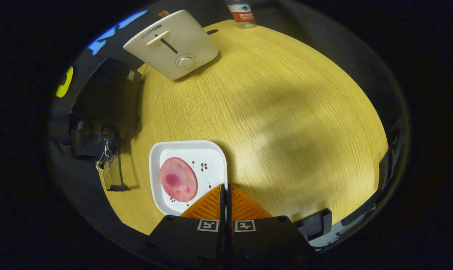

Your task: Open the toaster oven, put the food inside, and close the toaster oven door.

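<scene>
Table (286, 112): round, pale wood, dim booth around it.
Claw (225, 191): clenched on nothing, tips over the plate's near corner.
Plate (187, 176): white, square, just ahead of the claw at 11 o'clock, probably staged within easy reach.
Food (178, 179): pink round slice lying flat on the plate.
Toaster oven (106, 108): black, at 10 o'clock; its glass door (112, 172) appears open already, ready for loading.
White toaster (172, 43): at 12 o'clock, beyond.
Bottle (241, 13): far edge, 12 o'clock.

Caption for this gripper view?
Gripper shut, empty, at white plate holding pink food slice; toaster oven door open.
</scene>
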`<state>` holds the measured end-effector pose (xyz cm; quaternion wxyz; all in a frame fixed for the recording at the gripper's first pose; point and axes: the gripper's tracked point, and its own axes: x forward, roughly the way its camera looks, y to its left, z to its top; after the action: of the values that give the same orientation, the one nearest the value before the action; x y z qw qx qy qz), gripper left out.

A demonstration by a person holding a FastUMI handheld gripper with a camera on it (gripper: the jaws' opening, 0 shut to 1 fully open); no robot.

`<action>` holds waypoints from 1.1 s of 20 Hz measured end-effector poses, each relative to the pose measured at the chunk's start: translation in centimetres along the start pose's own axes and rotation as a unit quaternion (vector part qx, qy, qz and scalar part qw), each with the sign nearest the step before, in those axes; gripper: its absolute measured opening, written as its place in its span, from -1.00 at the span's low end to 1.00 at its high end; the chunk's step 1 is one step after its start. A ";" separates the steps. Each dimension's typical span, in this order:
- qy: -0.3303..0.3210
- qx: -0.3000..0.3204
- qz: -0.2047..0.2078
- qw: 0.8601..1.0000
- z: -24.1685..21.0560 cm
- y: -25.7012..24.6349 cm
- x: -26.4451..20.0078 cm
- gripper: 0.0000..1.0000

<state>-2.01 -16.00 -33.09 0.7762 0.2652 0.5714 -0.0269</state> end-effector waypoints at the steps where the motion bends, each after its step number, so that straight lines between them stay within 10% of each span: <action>1: -0.005 0.013 0.010 1.000 -0.3 0.3 -0.5 -0.97; 22: -0.091 0.129 0.172 0.972 -6.6 10.1 -10.3 -0.97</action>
<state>-7.87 -7.12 -21.33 0.7769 0.4539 0.4362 0.0089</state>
